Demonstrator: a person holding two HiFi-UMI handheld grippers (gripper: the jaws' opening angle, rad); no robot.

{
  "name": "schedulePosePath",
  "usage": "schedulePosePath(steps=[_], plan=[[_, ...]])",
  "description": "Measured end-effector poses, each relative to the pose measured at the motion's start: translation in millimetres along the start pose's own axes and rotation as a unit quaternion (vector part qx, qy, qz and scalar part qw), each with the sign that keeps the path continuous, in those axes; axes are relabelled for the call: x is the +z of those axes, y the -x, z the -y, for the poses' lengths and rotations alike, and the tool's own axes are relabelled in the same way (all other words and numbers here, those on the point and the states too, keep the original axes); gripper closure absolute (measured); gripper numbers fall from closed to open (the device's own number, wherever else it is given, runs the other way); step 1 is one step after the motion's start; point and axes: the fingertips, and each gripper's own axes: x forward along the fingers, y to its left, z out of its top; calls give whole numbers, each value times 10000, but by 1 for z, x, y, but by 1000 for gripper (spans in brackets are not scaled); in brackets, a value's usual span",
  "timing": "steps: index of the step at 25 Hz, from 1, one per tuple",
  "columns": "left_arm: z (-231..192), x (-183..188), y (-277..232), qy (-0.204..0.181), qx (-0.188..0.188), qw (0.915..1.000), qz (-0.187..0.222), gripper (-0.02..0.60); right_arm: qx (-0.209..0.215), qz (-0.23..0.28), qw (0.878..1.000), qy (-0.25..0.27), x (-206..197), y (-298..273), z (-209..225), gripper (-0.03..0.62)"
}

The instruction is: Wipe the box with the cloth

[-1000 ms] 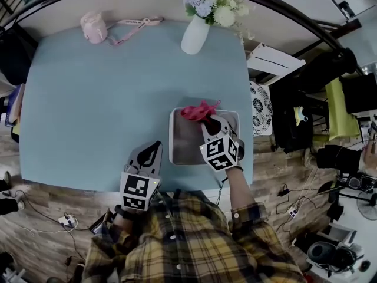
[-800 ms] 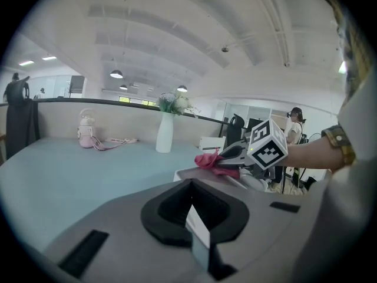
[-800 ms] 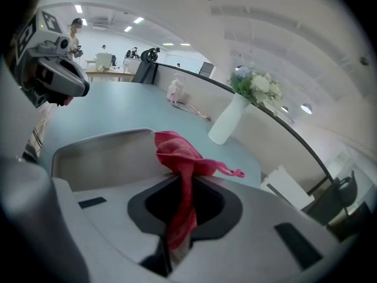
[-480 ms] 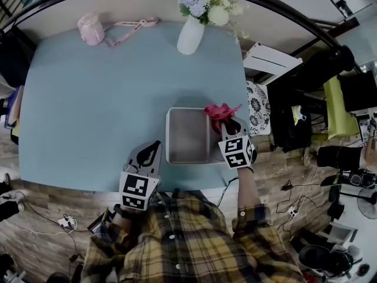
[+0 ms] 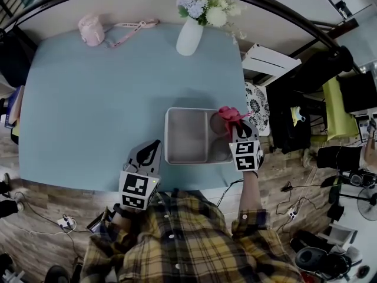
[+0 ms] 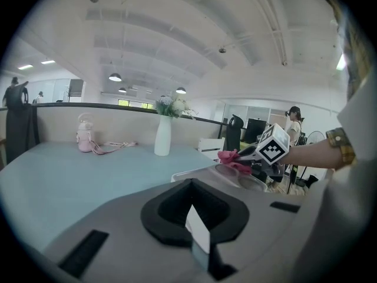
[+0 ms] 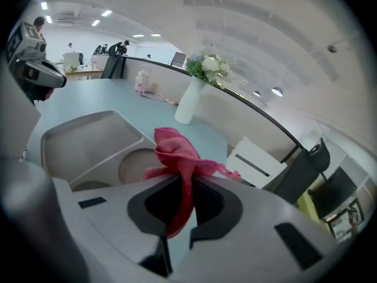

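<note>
A grey box [image 5: 187, 137] with one large compartment and round wells on its right side sits near the front right of the blue table [image 5: 88, 105]. My right gripper [image 5: 234, 124] is shut on a red cloth [image 5: 230, 114] and holds it over the box's right edge, by the round wells. In the right gripper view the cloth [image 7: 177, 152] bunches out from between the jaws, above the box [image 7: 76, 135]. My left gripper [image 5: 153, 148] rests at the table's front edge, left of the box, shut and holding nothing. From the left gripper view the cloth [image 6: 232, 157] shows at the box's [image 6: 197, 172] far side.
A white vase of flowers [image 5: 189, 34] stands at the table's back edge. A pink bottle with a strap [image 5: 91, 28] is at the back left. The table's right edge runs close beside the box, with a white unit [image 5: 268, 63] and floor clutter beyond.
My right gripper has carried the cloth rightward, from the far middle of the box to its right edge. The left gripper has stayed put.
</note>
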Motion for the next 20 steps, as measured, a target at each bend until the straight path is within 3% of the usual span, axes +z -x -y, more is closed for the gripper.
schedulePosePath(steps=[5,12,16,20], plan=[[1,0,2,-12,-13,10000,10,588,-49,-98,9997,-216,-14,4,7,548],[-1,0,5,-18,41,10000,37,588,192,552,9966,-583,21,24,-6,548],[-5,-2,10,6,182,9998,77,588,723,1113,9875,-849,60,44,-39,548],[-10,-5,17,44,353,9993,91,588,1511,1532,9733,-803,98,58,-93,548]])
